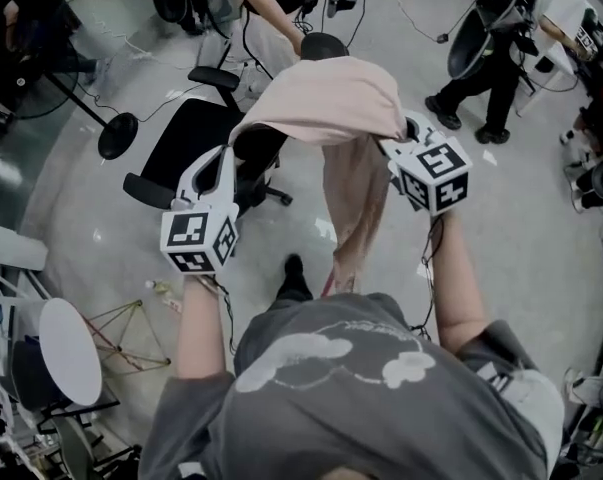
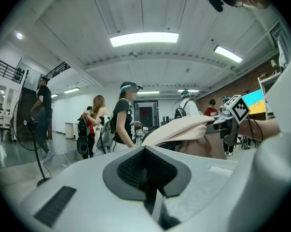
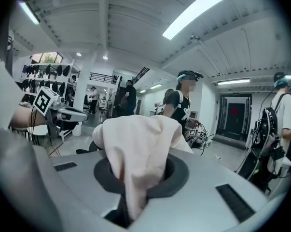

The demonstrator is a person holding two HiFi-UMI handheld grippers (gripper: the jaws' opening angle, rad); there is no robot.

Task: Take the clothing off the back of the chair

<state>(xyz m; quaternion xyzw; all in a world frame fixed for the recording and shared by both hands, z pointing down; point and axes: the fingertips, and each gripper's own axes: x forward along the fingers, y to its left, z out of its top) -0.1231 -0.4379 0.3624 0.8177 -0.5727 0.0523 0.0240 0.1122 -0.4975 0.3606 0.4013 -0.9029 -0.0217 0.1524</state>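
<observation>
Grey lab floor, other people with rigs standing around 12 o'clock. Right tongs pinch the pink clothing; the fabric bunches up out of the pads and folds over them. Left tongs are pressed together on the clothing's opposite edge, and in the left gripper view the cloth runs off from their tip toward 2 o'clock. Head view: the clothing is stretched between both tongs, raised over the back of the black office chair, with one length hanging toward 6 o'clock. Chair back is just under the cloth; contact can't be told. Seat and armrests are at 9 o'clock of the clothing.
</observation>
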